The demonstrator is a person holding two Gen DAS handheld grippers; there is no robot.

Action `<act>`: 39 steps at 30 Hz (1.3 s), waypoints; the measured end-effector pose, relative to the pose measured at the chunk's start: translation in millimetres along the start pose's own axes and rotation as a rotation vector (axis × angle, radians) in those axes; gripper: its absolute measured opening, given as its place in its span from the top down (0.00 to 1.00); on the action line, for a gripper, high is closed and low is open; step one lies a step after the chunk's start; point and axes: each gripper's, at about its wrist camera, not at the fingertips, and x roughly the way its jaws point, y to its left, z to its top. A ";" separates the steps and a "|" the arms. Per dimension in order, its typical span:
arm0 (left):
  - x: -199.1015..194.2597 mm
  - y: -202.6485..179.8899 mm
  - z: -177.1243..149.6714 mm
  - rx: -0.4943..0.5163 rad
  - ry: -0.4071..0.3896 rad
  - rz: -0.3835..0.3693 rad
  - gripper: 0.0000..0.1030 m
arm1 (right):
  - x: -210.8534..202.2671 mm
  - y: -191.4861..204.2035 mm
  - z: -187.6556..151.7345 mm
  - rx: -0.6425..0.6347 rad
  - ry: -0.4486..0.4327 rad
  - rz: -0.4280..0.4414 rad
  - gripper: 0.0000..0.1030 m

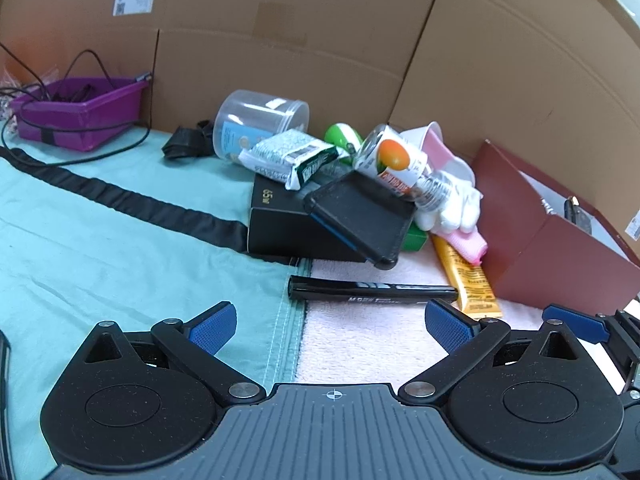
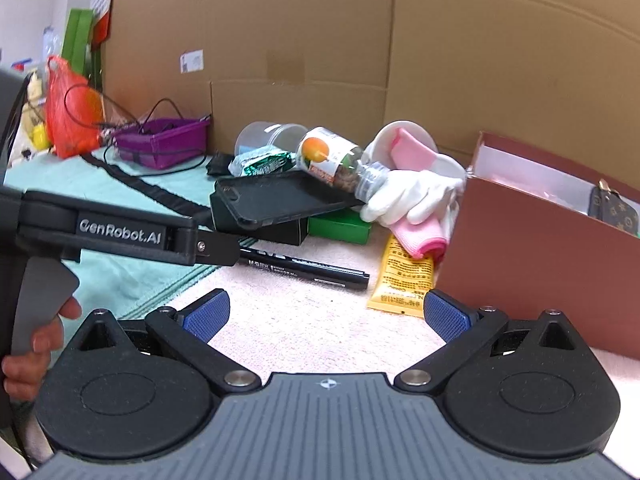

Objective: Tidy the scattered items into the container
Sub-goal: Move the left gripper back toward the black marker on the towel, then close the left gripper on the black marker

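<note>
Both tongs gape empty; black marker (image 1: 372, 291) lies before the phone case (image 1: 362, 218) pile.

Marker (image 1: 372, 291) before the phone (image 1: 360, 220) propped on a box (image 1: 276, 224), container (image 1: 560, 240) at right.

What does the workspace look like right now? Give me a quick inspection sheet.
Surface: teal cloth beside pink towel.
Job's things: black marker and yellow tube lie flat; phone tilted on black box; bottle, white glove piled; maroon box open.
Clutter: purple bin, orange bag.
Grippers: left gripper and right gripper open, empty.
Cables: black cable looping from bin.
Surroundings: cardboard walls.
</note>
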 end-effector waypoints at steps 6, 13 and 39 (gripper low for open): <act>11.3 -0.1 1.6 -0.001 0.024 0.011 0.01 | 19.0 2.3 0.8 -0.047 0.024 0.006 0.02; 23.4 1.8 4.7 -0.026 0.057 -0.005 0.01 | 45.8 0.2 5.1 -0.107 0.061 0.057 0.09; 39.6 4.9 13.4 -0.078 0.079 0.020 0.07 | 39.9 6.2 4.4 -0.078 0.153 0.253 0.79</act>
